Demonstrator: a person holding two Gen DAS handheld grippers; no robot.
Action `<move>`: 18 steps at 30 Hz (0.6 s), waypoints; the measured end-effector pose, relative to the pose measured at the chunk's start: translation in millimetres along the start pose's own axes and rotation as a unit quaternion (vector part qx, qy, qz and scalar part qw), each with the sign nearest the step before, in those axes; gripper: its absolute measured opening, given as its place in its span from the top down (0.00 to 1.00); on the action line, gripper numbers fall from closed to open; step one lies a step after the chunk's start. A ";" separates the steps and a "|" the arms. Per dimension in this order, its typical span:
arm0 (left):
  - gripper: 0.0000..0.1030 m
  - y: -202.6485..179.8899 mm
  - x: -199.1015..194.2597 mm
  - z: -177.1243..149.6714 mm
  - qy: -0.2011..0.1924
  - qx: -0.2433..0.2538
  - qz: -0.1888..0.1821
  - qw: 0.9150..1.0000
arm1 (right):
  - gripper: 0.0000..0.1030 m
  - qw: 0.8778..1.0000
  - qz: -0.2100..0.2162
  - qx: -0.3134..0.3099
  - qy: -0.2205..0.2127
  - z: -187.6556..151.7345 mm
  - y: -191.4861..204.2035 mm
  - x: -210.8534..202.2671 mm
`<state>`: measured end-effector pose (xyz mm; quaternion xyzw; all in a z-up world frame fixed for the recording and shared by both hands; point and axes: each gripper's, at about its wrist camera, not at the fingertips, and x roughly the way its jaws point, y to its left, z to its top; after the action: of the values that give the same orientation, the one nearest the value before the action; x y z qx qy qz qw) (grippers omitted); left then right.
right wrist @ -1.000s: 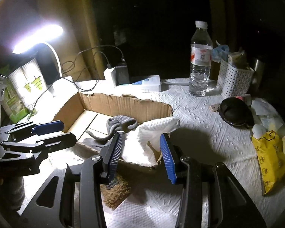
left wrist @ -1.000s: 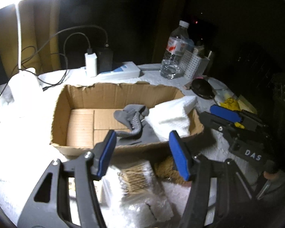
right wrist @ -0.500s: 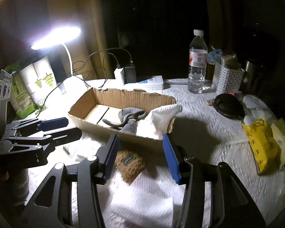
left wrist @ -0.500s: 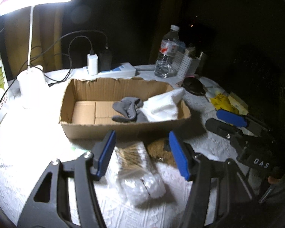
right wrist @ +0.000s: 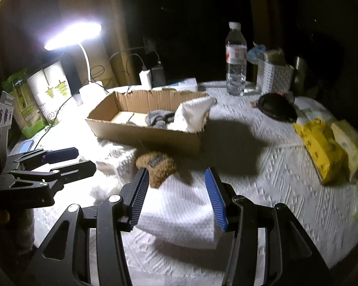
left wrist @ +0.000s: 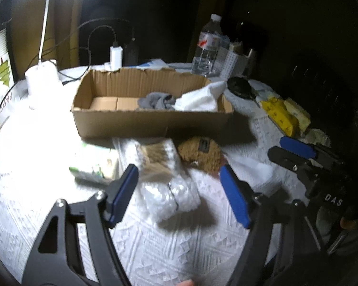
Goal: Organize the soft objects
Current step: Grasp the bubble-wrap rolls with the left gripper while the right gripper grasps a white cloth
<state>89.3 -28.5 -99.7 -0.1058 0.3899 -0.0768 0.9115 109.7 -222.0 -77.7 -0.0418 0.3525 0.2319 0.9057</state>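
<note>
A cardboard box (left wrist: 121, 124) (right wrist: 140, 133) sits on the white tablecloth, holding a grey sock (left wrist: 156, 102) (right wrist: 157, 118) and a white towel (left wrist: 198, 100) (right wrist: 191, 114) at its right end. In front of it lie a brown fuzzy item (left wrist: 200, 152) (right wrist: 157, 166), a clear wrapped bundle (left wrist: 167, 186) and a folded white cloth (right wrist: 181, 212). My left gripper (left wrist: 179, 195) is open above the bundle. My right gripper (right wrist: 176, 197) is open above the folded white cloth, apart from it.
A lit desk lamp (right wrist: 74, 35) stands at the back left with chargers and cables (left wrist: 115, 56). A water bottle (right wrist: 236, 59), a white basket (right wrist: 273, 75), a black object (right wrist: 276, 106) and yellow packets (right wrist: 322, 145) lie at the right. A green-white pack (left wrist: 93, 166) lies at the left.
Both grippers have pulled back from the box toward the near table edge, still open. The box and its contents look farther away; the loose items now sit between the fingers.
</note>
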 end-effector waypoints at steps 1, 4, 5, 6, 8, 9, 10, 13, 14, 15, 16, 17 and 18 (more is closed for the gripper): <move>0.30 -0.6 1.9 -2.9 0.003 -0.001 0.001 1.000 | 0.50 1.000 0.000 0.002 0.002 -3.9 -2.6 1.1; 0.30 -2.3 7.5 -10.0 0.011 -0.003 0.006 1.000 | 0.50 1.000 0.001 0.007 0.008 -11.9 -7.2 2.1; 0.30 -2.6 9.6 -11.9 0.015 -0.004 0.006 1.000 | 0.50 1.000 0.002 0.008 0.009 -14.3 -8.3 2.2; 0.30 -2.9 11.9 -14.3 0.018 -0.005 0.009 1.000 | 0.50 1.000 0.002 0.009 0.011 -17.4 -10.1 2.9; 0.30 -2.6 14.8 -17.5 0.023 -0.007 0.013 1.000 | 0.50 1.000 0.003 0.011 0.014 -22.5 -13.7 4.1; 0.30 -2.8 16.7 -18.7 0.025 -0.007 0.016 1.000 | 0.50 1.000 0.004 0.015 0.017 -26.0 -16.4 5.6; 0.30 -3.1 18.9 -20.4 0.029 -0.006 0.019 0.999 | 0.50 1.000 0.004 0.017 0.019 -28.2 -17.9 6.6; 0.30 -4.4 24.7 -23.8 0.039 -0.003 0.028 0.999 | 0.50 0.999 0.008 0.026 0.027 -37.2 -23.9 11.1; 0.30 -5.4 25.8 -24.5 0.040 -0.002 0.031 0.999 | 0.50 0.999 0.008 0.028 0.028 -38.8 -25.5 12.3; 0.30 -6.0 26.9 -24.7 0.041 0.000 0.034 0.999 | 0.50 0.999 0.011 0.033 0.031 -41.8 -28.1 14.2; 0.30 -7.0 28.7 -25.0 0.042 0.002 0.038 0.998 | 0.50 0.999 0.012 0.036 0.033 -43.7 -30.2 15.8; 0.30 -7.2 30.2 -24.9 0.043 0.002 0.041 0.998 | 0.50 0.999 0.014 0.039 0.035 -45.5 -32.2 17.2; 0.30 -6.9 31.8 -25.0 0.045 0.002 0.045 0.998 | 0.50 0.998 0.015 0.042 0.035 -47.0 -33.7 18.3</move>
<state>92.5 -45.6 -136.8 -0.0829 0.4349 -0.0415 0.8957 107.6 -256.1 -127.9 -0.0066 0.3945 0.2283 0.8901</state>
